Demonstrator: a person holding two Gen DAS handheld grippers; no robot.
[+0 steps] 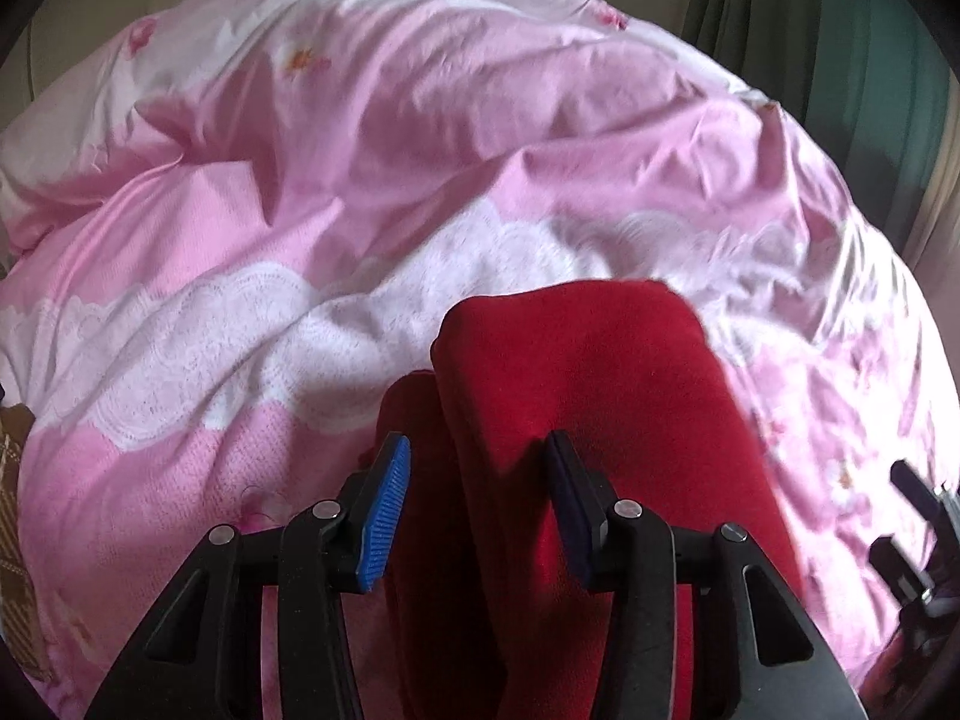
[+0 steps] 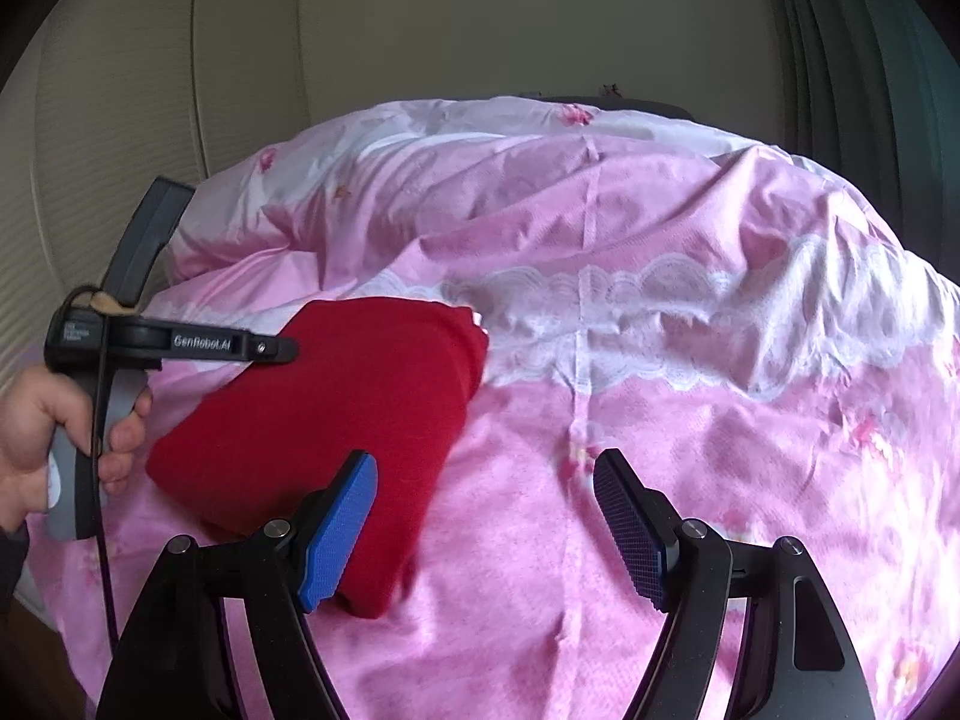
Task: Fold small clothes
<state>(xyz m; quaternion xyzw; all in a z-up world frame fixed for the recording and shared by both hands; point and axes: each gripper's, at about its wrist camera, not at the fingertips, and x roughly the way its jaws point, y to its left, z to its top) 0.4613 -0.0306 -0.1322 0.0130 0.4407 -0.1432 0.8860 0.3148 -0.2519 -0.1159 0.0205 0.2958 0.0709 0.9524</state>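
A folded red garment (image 1: 576, 372) lies on the pink quilt (image 1: 288, 192). In the left wrist view my left gripper (image 1: 478, 441) hangs over its near part with the jaws apart. A thick fold of the red cloth lies in the gap, and the pads do not press on it. In the right wrist view the same red garment (image 2: 336, 414) sits at the left, with the left gripper (image 2: 288, 348) above its far edge, held by a hand (image 2: 36, 438). My right gripper (image 2: 486, 457) stands wide open over bare quilt, its blue left pad (image 2: 336, 534) above the garment's near corner.
The pink quilt (image 2: 660, 438) with a white lace band (image 2: 648, 294) covers the whole bed in rumpled folds. Pale closet doors (image 2: 120, 96) stand at the left, and a green curtain (image 2: 852, 60) hangs at the right. A brown patterned item (image 1: 12, 480) shows at the left edge.
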